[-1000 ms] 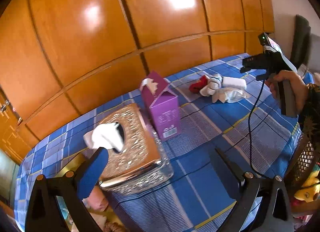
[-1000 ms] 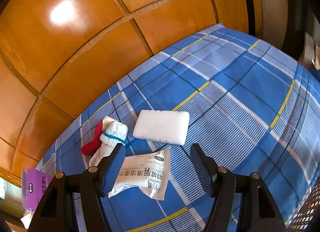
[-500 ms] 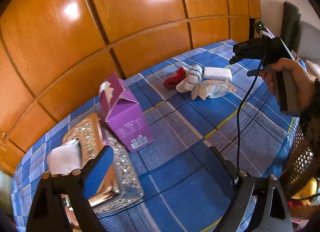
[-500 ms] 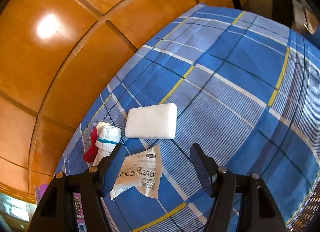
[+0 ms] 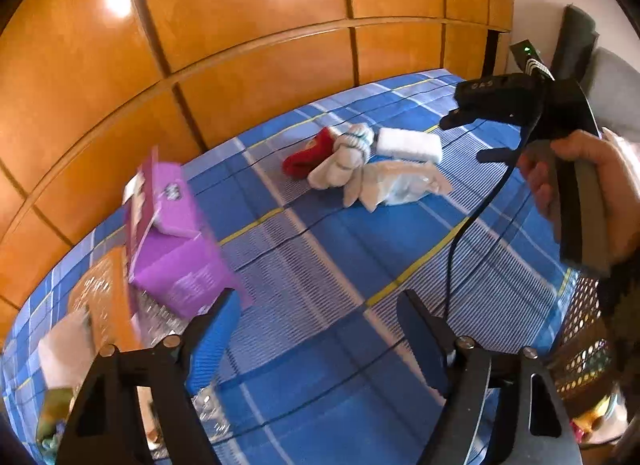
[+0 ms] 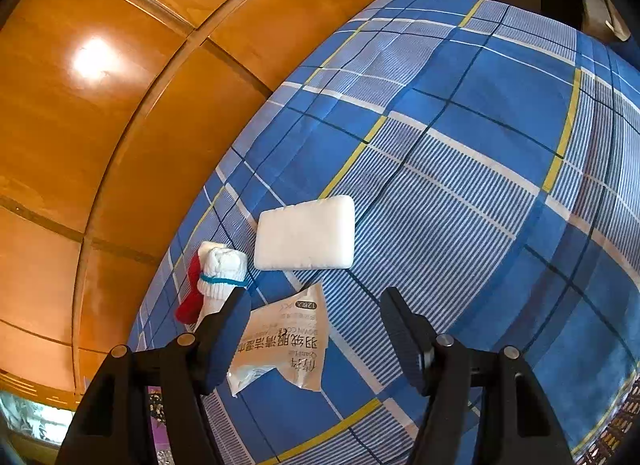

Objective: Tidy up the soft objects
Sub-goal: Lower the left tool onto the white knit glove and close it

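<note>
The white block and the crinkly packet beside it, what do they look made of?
The white block looks like matte foam or sponge: faintly ribbed face, rounded corners. That is a guess from looks. The packet seems thin glossy plastic film: wrinkled, partly see-through at one end, printed lettering.

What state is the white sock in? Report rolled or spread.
Rolled. The white sock is bunched into a tight bundle with a teal band around it, lying beside the red sock on the bedspread.
</note>
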`<state>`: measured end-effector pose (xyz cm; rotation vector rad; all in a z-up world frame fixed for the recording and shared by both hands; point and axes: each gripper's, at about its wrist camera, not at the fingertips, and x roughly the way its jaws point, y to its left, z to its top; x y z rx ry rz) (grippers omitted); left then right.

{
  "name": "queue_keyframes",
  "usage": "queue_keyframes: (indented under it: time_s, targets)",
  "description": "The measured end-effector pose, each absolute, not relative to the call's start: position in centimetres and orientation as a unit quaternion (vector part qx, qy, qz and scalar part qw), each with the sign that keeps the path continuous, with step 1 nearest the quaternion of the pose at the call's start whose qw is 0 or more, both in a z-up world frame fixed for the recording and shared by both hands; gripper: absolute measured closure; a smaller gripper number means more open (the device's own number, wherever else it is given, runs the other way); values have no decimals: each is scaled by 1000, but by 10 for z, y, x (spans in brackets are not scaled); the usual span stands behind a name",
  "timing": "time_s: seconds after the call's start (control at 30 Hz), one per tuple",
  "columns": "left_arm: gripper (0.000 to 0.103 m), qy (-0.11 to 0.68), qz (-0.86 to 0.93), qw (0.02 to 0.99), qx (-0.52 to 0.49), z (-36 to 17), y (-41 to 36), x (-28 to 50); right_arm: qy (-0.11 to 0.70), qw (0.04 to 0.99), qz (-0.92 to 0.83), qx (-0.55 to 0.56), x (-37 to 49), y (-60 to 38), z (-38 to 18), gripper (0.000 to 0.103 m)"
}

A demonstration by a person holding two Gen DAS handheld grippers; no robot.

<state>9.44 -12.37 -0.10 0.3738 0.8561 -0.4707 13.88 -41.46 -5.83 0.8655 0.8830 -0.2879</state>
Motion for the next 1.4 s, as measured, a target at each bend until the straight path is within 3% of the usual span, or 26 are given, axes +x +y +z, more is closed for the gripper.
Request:
queue_keyframes:
  time_s: [0.17, 0.6, 0.7, 1.03, 1.13, 1.17, 1.23, 1.4]
  targets:
    - [43, 415, -228, 863, 174, -2, -148, 116, 407, 804, -130, 414, 137, -416, -58, 35]
    - [45, 438, -207, 860, 158, -23, -212, 204, 397, 797, -109, 442, 134, -419, -59, 35]
    - [53, 448, -214, 851, 170, -34, -231, 224, 394, 794, -104, 451, 134, -420, -60, 35]
    - [53, 467, -214, 836, 192, -72, -275, 273, 391, 790, -87, 465, 133, -419, -61, 35]
    - [39, 472, -225, 831, 189, -80, -284, 285, 393, 787, -84, 468, 134, -419, -63, 35]
    - [41, 474, -230, 829, 186, -83, -285, 287, 395, 786, -83, 468, 135, -419, -63, 34]
    - [60, 479, -224, 826, 194, -86, -282, 288, 397, 787, -83, 465, 136, -418, -63, 35]
    - [64, 447, -248, 847, 148, -59, -252, 263, 391, 792, -84, 461, 135, -418, -61, 35]
